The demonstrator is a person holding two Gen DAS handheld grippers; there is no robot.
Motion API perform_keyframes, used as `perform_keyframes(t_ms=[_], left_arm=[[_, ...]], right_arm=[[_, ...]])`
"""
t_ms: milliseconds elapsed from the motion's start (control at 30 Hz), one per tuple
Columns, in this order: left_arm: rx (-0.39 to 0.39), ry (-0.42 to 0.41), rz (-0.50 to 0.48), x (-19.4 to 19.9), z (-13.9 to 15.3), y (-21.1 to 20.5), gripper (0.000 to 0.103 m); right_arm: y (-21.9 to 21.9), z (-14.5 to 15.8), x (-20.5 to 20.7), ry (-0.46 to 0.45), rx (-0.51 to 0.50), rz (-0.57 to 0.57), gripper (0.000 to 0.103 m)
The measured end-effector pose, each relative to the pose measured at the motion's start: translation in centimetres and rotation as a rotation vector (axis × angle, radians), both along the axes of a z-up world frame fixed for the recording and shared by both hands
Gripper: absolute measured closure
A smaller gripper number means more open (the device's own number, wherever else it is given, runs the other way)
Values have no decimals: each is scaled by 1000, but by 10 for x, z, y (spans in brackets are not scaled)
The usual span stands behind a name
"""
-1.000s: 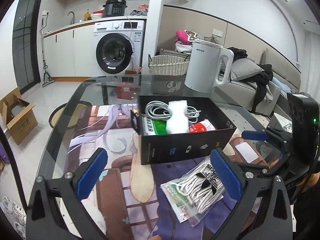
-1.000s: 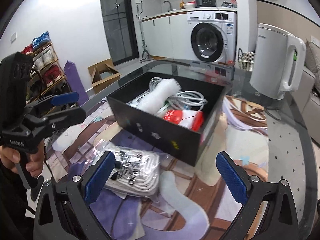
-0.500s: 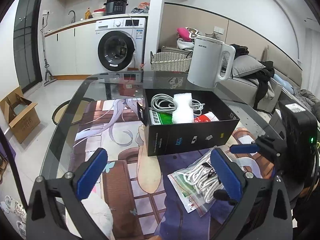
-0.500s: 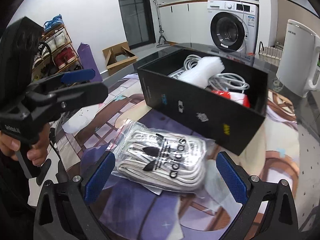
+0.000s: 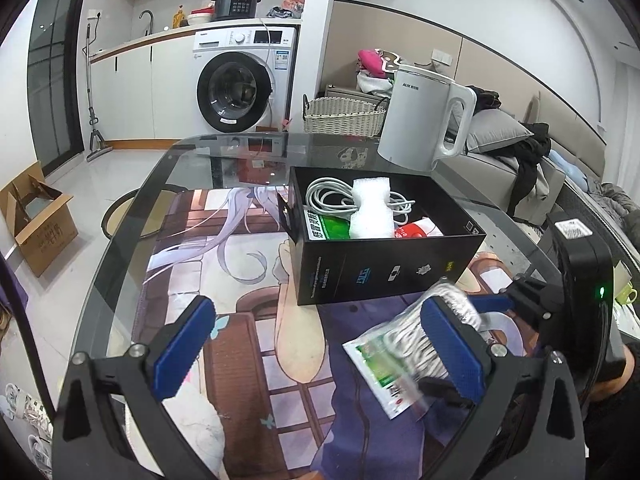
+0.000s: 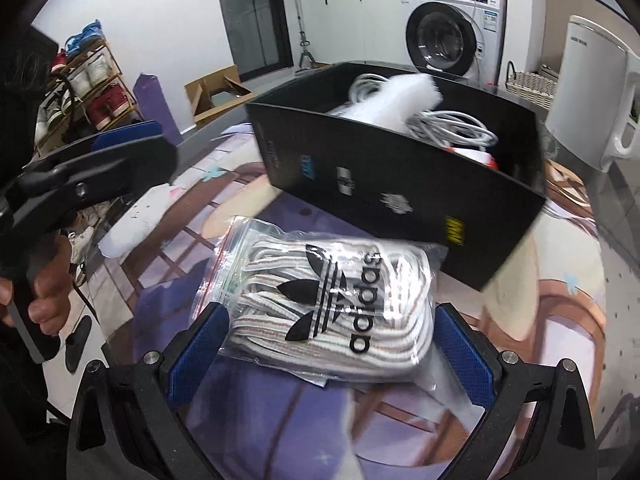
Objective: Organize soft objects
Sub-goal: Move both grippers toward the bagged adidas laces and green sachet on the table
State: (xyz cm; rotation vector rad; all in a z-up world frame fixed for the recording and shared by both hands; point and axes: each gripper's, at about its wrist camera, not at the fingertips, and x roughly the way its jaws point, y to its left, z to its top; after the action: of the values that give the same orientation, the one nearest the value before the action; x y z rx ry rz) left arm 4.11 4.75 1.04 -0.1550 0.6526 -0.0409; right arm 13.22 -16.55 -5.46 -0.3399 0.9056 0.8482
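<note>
Fingers apart, right gripper (image 6: 328, 350) straddles the bagged Adidas socks (image 6: 332, 304); best to clamp mid-bundle, not loose plastic.

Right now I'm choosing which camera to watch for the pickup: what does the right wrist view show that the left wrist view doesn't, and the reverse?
Only the right wrist view shows the Adidas logo on the zip bag of white laces, lying between the open right tool fingers, plus a shoe rack.

Only the left wrist view shows the sofa, the wicker basket's whole width, and the green packet in the box.

Both show the black box, its white cable and foam roll, the white kettle and washing machine.
</note>
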Motion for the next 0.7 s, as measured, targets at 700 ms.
perform_keyframes(t_ms=[700], left_arm=[[1,22,-17,2,-5,-2,0]], right_arm=[[-20,12,11,32,23,15,1]])
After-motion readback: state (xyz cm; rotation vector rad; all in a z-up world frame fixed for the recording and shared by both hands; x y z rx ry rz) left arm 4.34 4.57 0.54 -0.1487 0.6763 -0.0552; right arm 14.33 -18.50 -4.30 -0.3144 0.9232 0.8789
